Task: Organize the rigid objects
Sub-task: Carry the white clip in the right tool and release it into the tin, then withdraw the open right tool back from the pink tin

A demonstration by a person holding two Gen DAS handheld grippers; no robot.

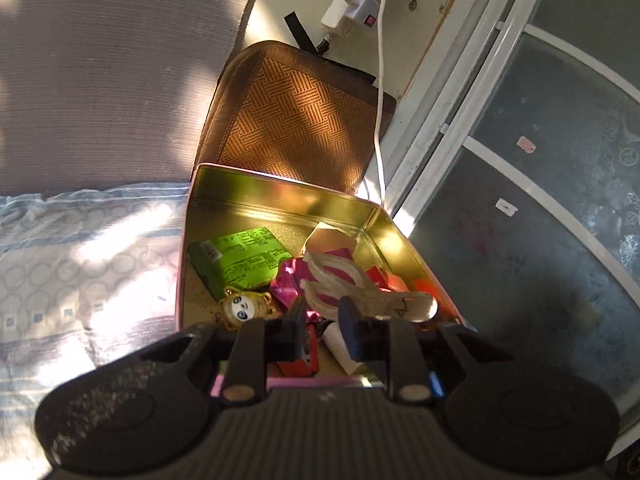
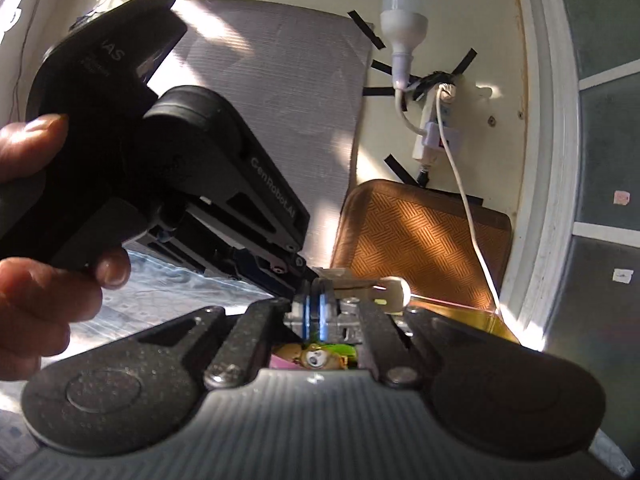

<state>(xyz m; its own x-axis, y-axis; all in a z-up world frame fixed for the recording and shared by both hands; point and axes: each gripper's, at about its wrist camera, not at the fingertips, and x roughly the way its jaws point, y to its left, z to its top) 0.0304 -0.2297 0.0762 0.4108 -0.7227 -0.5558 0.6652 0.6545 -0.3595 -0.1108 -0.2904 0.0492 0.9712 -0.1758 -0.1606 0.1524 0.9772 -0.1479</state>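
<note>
The metal bottle opener [image 1: 394,300] is looking like a flat, stiff, light piece of stamped steel, smooth enough to be slipping between rubber pads, so the flat handle end is seeming the best place to be pinching it, across its thin faces. In the left wrist view it is hanging over the open gold tin [image 1: 280,196], toward the tin's right wall and near corner, its handle end just beside the right finger [image 1: 350,334] of the left gripper [image 1: 322,330], whose jaws are standing apart with nothing pressed between them. In the right wrist view the right gripper [image 2: 314,312] is showing its blue pads closed together, and the opener is lying level just beyond them; whether they are actually pinching it I cannot tell. Below, the green box [image 1: 240,260], the panda charm [image 1: 242,306] and white curved pieces [image 1: 332,280] are crowding the tin's floor
</note>
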